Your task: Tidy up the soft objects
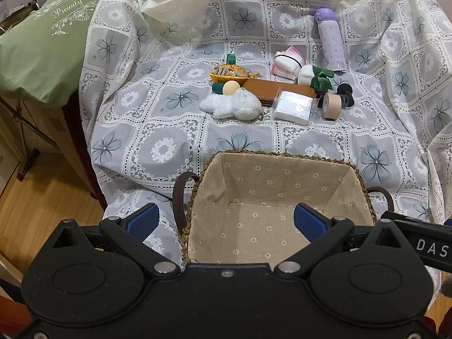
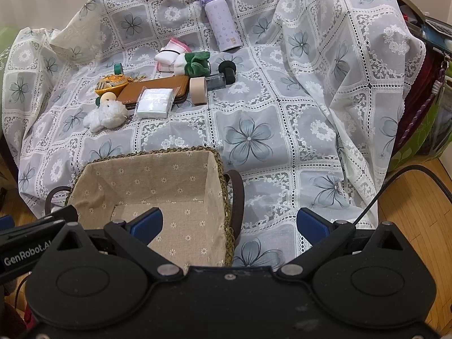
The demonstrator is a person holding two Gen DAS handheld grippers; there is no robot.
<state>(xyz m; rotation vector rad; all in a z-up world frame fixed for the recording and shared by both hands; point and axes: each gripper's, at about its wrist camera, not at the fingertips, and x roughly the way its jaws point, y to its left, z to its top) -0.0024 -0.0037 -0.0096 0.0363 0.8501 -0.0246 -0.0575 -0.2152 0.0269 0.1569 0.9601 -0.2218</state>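
While both grippers, left (image 1: 226, 223) and right (image 2: 230, 224), hover spread wide and hold nothing, one rectangular woven basket (image 1: 282, 156) (floral beige lining) sits nearest; beyond, clustered: one fluffy white plush toy (image 1: 231, 106), one green velvet scrunchie (image 1: 322, 77), one lilac cylindrical bottle (image 1: 330, 39).

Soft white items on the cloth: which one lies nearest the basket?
The fluffy white plush toy at the left front of the pile, closest to the basket. The packaged white pad sits right of it; the rolled white socks lie farther back.
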